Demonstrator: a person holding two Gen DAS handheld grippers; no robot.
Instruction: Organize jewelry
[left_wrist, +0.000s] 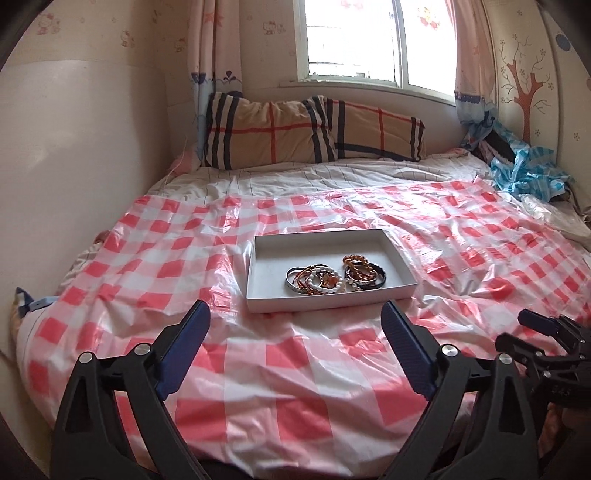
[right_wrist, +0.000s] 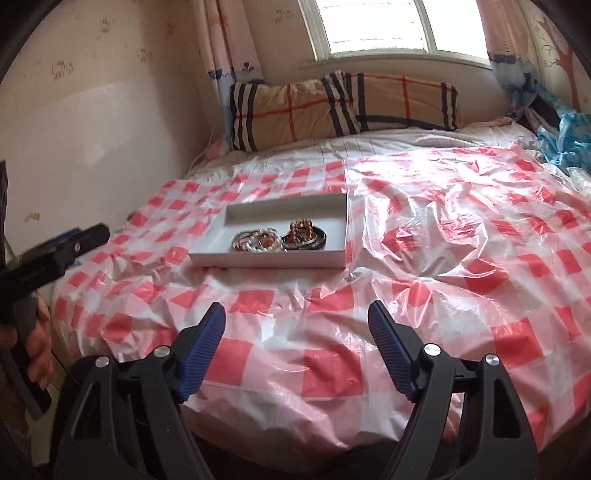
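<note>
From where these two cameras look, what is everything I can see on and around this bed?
tray: one, white, shallow, on the checked sheet near the bed's middle
bracelets: a heap, too tangled to count; orange, white bead and dark bands, in the tray's near half
plastic sheet: one, red and white check, spread over the bed
pillows: two, tan with dark and red stripes, at the head of the bed under the window
window: one, bright, behind the pillows
curtains: pale pink, one each side of the window
blue striped plastic: crumpled, at the bed's far right corner
left gripper: black with blue pads, jaws open, nothing between them
right gripper: same colours, jaws open, nothing between them
</note>
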